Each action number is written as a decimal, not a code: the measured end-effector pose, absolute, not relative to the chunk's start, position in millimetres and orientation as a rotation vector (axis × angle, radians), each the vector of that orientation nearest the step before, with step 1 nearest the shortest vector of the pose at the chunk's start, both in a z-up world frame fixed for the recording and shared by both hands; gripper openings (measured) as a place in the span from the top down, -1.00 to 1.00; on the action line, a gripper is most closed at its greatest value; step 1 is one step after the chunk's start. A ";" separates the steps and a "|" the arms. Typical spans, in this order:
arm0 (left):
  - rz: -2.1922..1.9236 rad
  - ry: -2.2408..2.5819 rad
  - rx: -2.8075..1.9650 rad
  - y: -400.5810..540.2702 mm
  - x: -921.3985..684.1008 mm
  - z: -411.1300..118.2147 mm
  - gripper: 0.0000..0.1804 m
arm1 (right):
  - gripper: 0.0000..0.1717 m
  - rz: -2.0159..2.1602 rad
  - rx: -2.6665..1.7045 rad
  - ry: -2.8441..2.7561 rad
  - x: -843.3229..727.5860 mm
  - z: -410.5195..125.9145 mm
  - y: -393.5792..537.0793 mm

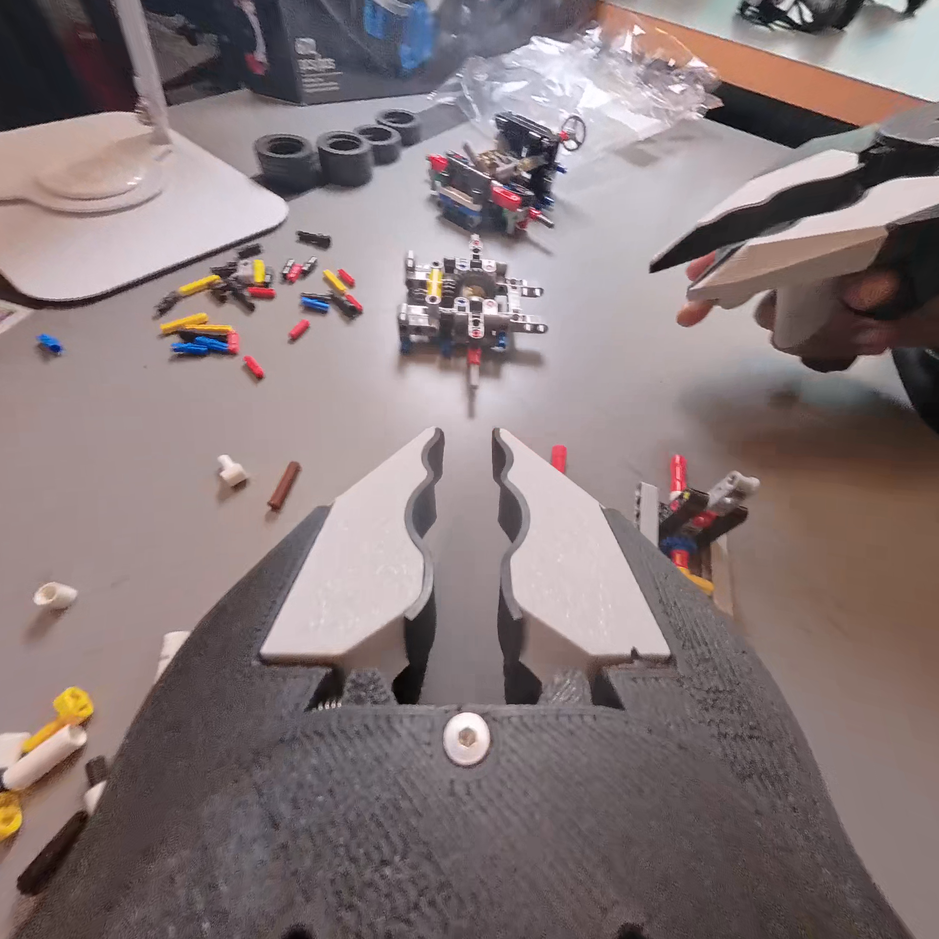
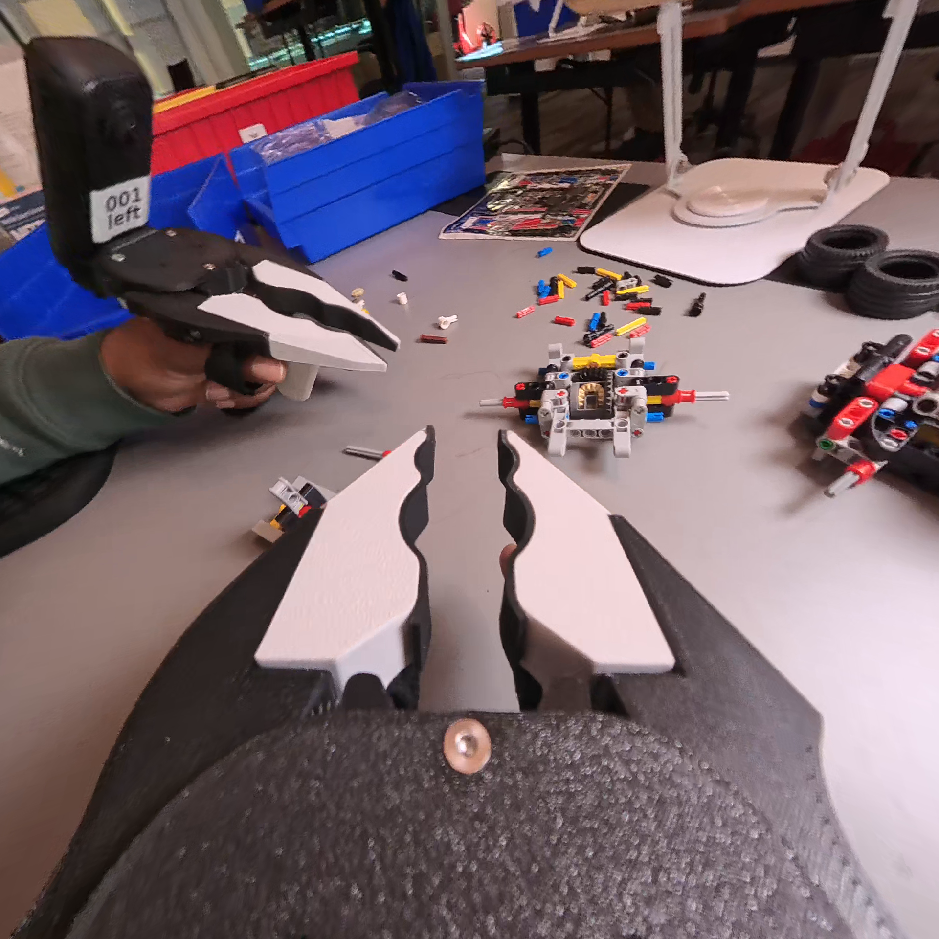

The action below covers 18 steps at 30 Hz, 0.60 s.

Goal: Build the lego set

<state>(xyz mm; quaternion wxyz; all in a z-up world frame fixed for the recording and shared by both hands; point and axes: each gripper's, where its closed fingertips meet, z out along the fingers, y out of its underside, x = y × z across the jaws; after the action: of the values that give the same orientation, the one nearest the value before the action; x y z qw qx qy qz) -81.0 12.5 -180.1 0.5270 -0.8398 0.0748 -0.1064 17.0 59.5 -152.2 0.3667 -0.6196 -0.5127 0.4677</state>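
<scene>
Left wrist view: left tongs (image 1: 467, 437) apart, empty, above desk (image 1: 355, 406); right tongs (image 2: 466, 437) likewise. Risk: drifting low could scatter loose pins (image 1: 254, 300) near grey assembly (image 1: 470, 305).

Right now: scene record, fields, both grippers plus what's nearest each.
surface: grey table
left gripper: open, empty, above the table
left nearest: red pin, brown pin
right gripper: open, empty
right nearest: grey gear assembly, just ahead to its right
also: loose pins, four black tyres, dark chassis build
</scene>
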 end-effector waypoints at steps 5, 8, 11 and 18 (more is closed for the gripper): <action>-0.161 0.087 -1.959 13.5 -100.3 -174.0 0.81 | 1.00 1.154 -1.610 -1.303 2.9 -130.9 52.5; -0.132 0.057 -1.955 11.4 -107.1 -173.4 0.81 | 1.00 1.169 -1.570 -1.364 -15.5 -106.5 21.0; -0.128 0.020 -1.947 10.4 -113.4 -172.4 0.81 | 1.00 1.261 -1.513 -1.481 -43.2 -76.1 -38.9; -0.141 -0.023 -1.939 10.2 -118.7 -171.7 0.80 | 1.00 1.343 -1.121 -2.049 -74.5 6.0 -259.0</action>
<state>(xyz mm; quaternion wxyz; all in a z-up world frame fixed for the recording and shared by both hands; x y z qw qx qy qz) -118.7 10.2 -171.7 0.5637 -0.8238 -0.0097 -0.0599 -74.5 -259.0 6.0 0.2217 -0.4057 -0.7416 0.4861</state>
